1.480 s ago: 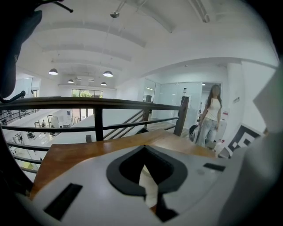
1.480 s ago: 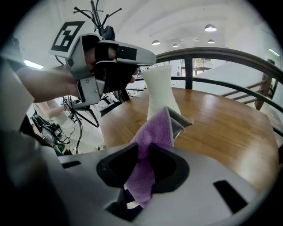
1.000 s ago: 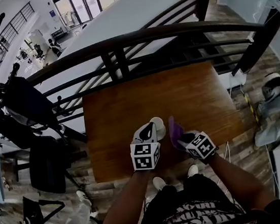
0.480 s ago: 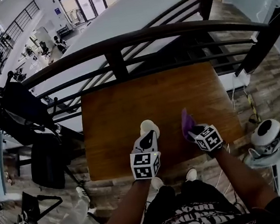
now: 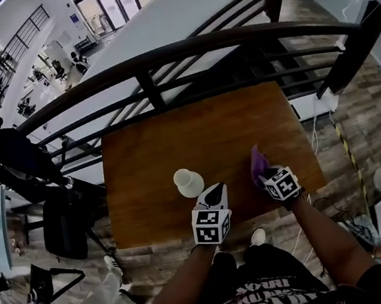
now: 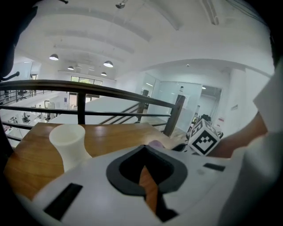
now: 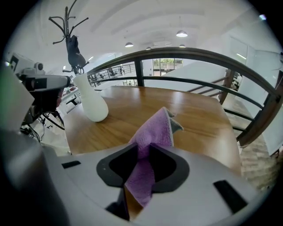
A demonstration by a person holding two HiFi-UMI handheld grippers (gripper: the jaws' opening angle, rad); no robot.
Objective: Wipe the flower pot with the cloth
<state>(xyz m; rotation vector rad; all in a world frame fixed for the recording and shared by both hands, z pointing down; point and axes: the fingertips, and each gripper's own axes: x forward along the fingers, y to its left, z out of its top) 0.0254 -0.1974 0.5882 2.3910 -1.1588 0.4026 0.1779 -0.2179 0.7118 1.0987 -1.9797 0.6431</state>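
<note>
Near the pot (image 5: pixel 188 182), we stood ready to wipe.
Right gripper (image 5: pixel 266 178) pinched the cloth (image 7: pixel 152 130); left gripper (image 5: pixel 215 193) closed, empty.

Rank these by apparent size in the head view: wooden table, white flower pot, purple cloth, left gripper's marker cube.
1. wooden table
2. left gripper's marker cube, only slightly bigger than the pot and nearer the camera, so unsure
3. white flower pot
4. purple cloth, partly hidden
</note>
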